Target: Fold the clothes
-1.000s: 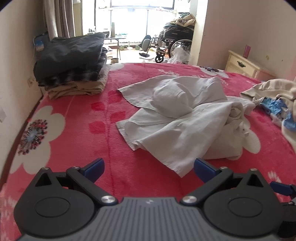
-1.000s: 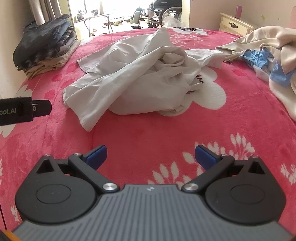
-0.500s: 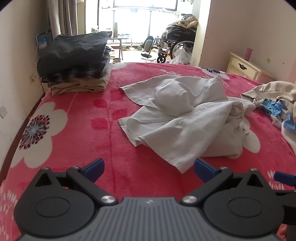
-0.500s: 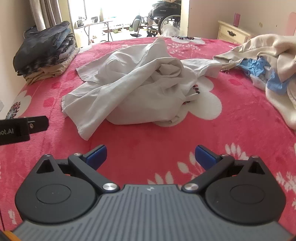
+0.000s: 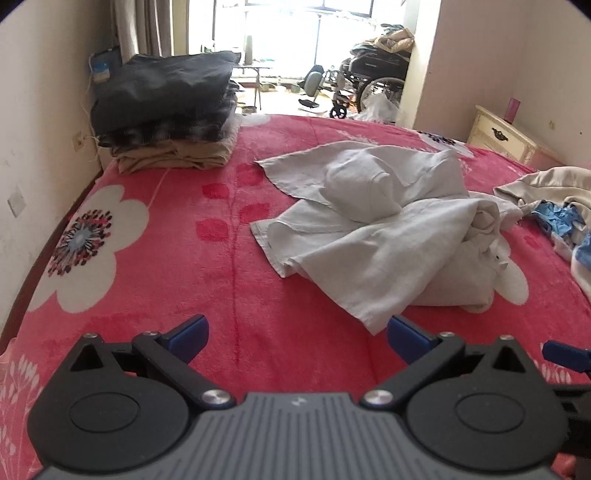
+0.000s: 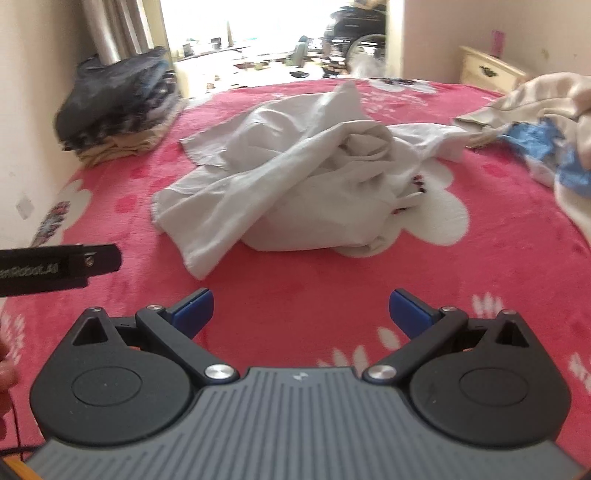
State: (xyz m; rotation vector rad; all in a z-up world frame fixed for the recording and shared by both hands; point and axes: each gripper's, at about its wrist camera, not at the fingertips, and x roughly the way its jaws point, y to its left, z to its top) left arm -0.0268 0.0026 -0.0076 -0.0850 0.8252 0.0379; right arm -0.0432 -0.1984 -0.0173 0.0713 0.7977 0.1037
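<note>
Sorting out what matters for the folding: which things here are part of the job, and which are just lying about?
Job:
crumpled white garment
unfolded beige and blue clothes
folded stack
left tongs, open
right tongs, open

Lying about:
wheelchair
nightstand
curtain

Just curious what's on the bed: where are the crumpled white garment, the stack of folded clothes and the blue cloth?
crumpled white garment (image 5: pixel 373 236), left wrist view, middle folds.
stack of folded clothes (image 5: pixel 166 99), left wrist view, dark top layer.
blue cloth (image 6: pixel 535 138), right wrist view, its middle.

bed (image 5: pixel 184 258): red floral blanket | on it: crumpled white garment (image 5: pixel 388 229), folded stack (image 5: pixel 166 110), loose clothes (image 6: pixel 535 122)
</note>
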